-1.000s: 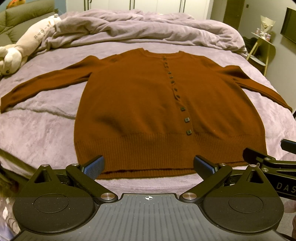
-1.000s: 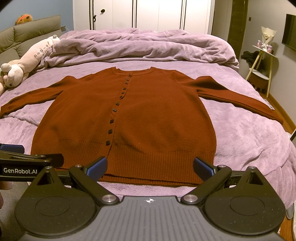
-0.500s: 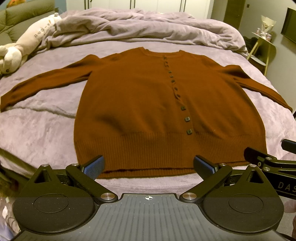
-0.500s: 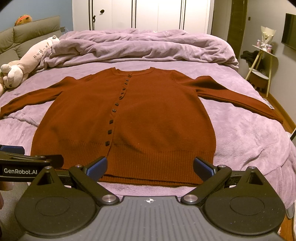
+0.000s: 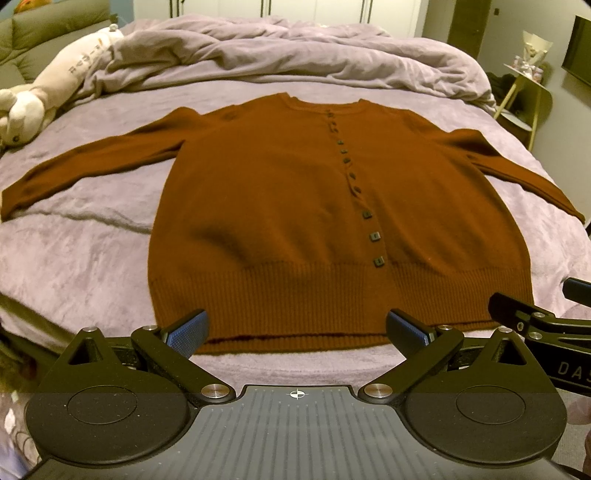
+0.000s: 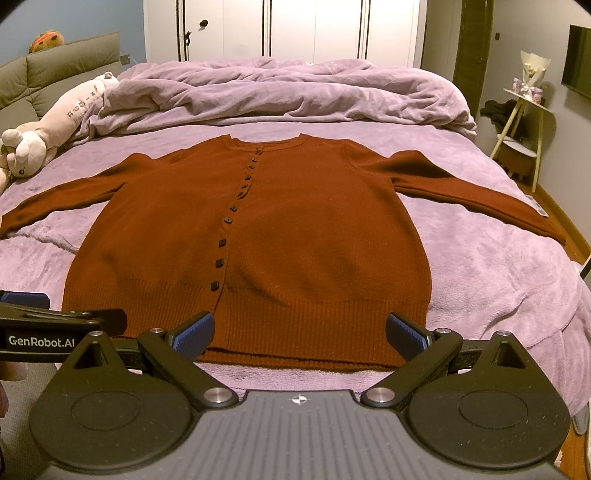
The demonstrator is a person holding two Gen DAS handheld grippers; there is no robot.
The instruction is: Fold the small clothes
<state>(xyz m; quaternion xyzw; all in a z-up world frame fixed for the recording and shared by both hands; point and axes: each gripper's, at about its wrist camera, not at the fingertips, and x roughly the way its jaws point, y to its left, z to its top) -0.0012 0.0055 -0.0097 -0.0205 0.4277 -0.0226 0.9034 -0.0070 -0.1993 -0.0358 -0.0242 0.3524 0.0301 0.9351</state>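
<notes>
One garment: a rust-brown buttoned cardigan [image 5: 295, 206] is lying flat and face up on the bed [image 5: 74, 266], its ribbed hem running along the near edge and its neckline pointing toward the far edge.
Sleeves: both are spreading outward, the left one [image 5: 85, 166] reaching toward the bed's left edge, the right one [image 6: 476, 192] stretching toward the right edge.
Buttons: a row of dark square buttons [image 6: 236, 206] is running from neckline to hem, all appearing fastened.
Tag: a small pale label [image 6: 537, 206] is showing at the cuff of the right sleeve.
Left gripper [image 5: 295, 328]: it is hovering just before the hem near the bed's near edge, jaws spread wide, blue pads [image 5: 186, 334] gripping nothing and not touching the knit.
Right gripper [image 6: 299, 330]: it is hanging beside the left one, also before the hem, jaws equally wide apart and holding nothing; whether its pads [image 6: 406, 332] are brushing the fabric cannot be told.
Bedding: a rumpled lilac duvet [image 6: 277, 96] is piling along the far edge of the bed.
Plush toy: a long cream soft toy [image 6: 55, 125] is lying at the far-left corner.
Side table: a small yellow-legged stand [image 6: 524, 122] is standing past the bed's right edge, near the wall.
Wardrobe: white doors [image 6: 314, 29] are closing off the far wall.
</notes>
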